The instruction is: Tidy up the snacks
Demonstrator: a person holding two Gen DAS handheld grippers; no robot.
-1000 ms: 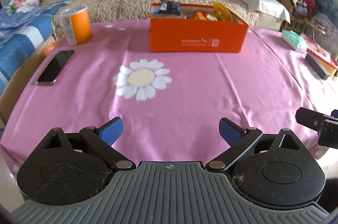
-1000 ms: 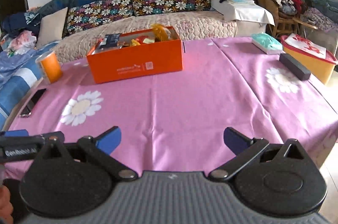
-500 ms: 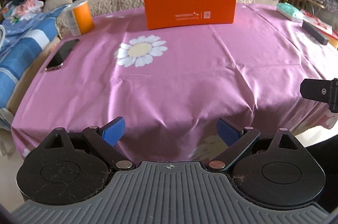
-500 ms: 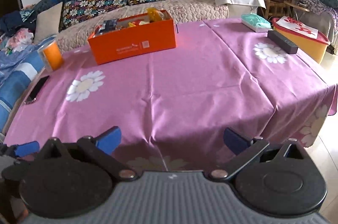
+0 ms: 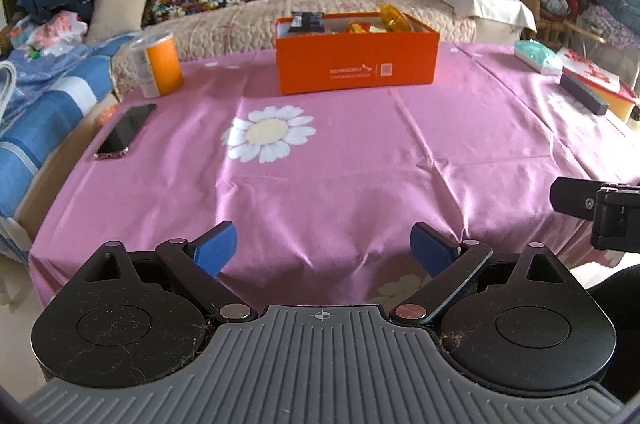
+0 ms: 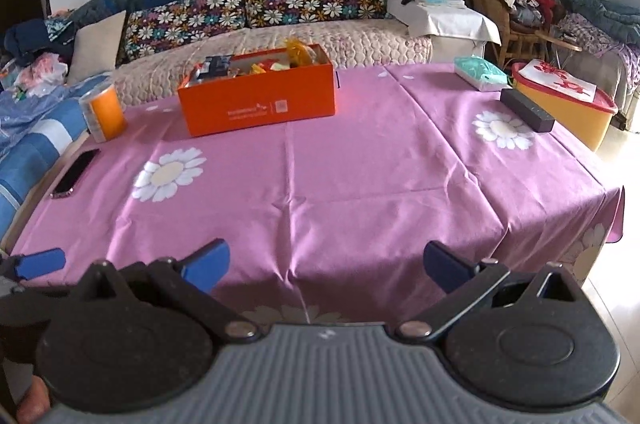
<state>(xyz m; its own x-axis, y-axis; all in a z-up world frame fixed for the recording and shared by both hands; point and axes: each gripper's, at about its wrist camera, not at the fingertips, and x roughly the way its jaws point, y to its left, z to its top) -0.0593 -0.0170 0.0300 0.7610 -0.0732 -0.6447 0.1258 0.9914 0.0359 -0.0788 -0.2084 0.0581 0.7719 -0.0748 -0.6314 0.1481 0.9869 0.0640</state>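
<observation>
An orange box point(image 5: 356, 64) point(image 6: 256, 102) holding several snack packets point(image 5: 372, 22) point(image 6: 276, 62) stands at the far side of a table covered by a pink daisy cloth point(image 5: 340, 160) point(image 6: 340, 176). My left gripper point(image 5: 324, 252) hangs open at the near table edge with nothing between its blue pads. My right gripper point(image 6: 326, 266) is open too, empty, and level with the near edge. The right gripper's black body point(image 5: 600, 212) shows at the right of the left wrist view. A blue pad of the left gripper point(image 6: 40, 262) shows at the left of the right wrist view.
An orange can point(image 5: 158, 64) point(image 6: 102, 112) and a dark phone point(image 5: 126, 132) point(image 6: 76, 172) lie on the table's left side. A teal tissue pack point(image 6: 480, 72), a black bar point(image 6: 526, 110) and a yellow tub with a red-and-white lid point(image 6: 568, 100) sit at the right. A sofa point(image 6: 240, 24) stands behind.
Both grippers have drawn back from the table, so the orange box looks farther off and the cloth's hanging front edge now shows. Both stay open and empty.
</observation>
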